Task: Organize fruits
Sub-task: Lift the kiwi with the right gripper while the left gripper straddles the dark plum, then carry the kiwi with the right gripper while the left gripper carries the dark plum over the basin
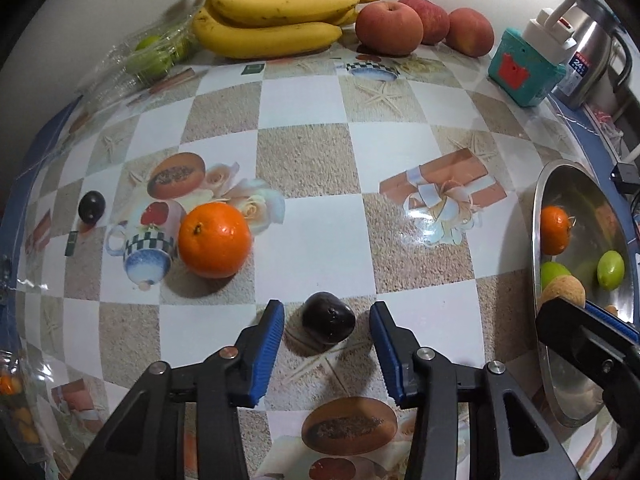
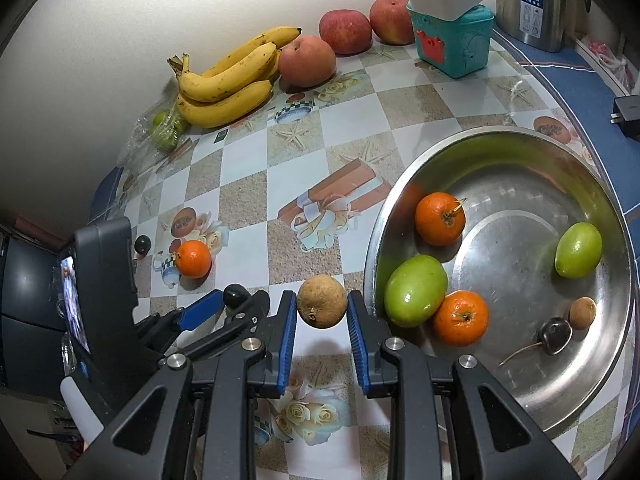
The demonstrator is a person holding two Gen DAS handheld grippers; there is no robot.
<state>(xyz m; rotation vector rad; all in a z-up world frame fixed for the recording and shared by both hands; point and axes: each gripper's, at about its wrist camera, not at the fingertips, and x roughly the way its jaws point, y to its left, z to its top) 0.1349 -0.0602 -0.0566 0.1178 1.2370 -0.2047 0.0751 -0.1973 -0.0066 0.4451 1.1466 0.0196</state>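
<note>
Straddling the dark plum point(image 1: 329, 323) on the tablecloth point(image 1: 320, 240), the left gripper point(image 1: 327, 354) stands partly open without touching it, while the right gripper point(image 2: 322, 338) clamps a brown fruit point(image 2: 322, 301) beside the steel bowl point(image 2: 520, 412) at three o'clock, likely its destination.

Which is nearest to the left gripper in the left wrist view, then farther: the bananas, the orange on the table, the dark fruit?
1. Dark fruit, between the left gripper fingers.
2. Orange, ahead to the left.
3. Bananas, far by the wall.
</note>
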